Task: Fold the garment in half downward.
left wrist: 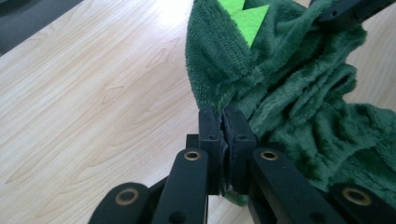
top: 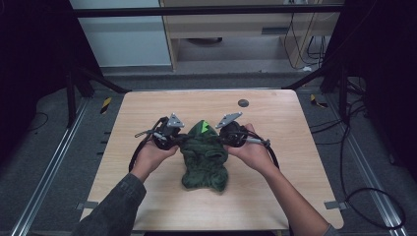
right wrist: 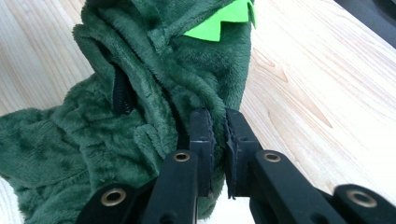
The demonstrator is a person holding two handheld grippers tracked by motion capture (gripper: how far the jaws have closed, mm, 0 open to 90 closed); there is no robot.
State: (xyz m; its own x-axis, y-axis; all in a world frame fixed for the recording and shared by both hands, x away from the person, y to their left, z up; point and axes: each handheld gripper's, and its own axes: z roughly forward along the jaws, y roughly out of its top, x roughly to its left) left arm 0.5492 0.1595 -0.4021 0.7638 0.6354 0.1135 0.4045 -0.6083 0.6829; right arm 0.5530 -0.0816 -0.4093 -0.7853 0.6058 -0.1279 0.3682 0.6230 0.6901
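A dark green fleece garment [top: 204, 160] with bright green felt spikes [top: 203, 128] lies bunched in the middle of the wooden table [top: 147, 108]. My left gripper [top: 173, 140] is at the garment's upper left edge and my right gripper [top: 227, 137] at its upper right edge. In the left gripper view the jaws [left wrist: 224, 126] are shut with a fold of the fleece [left wrist: 289, 93] pinched between them, just below the spikes [left wrist: 247, 16]. In the right gripper view the jaws [right wrist: 219, 123] are shut on the fleece edge [right wrist: 140, 93], beside a black zipper [right wrist: 122, 95].
A small dark round mark [top: 243, 103] sits near the table's far edge. Black frame struts [top: 98, 81] stand at the far corners, and cables [top: 364, 196] lie on the floor at the right. Bare wood surrounds the garment on all sides.
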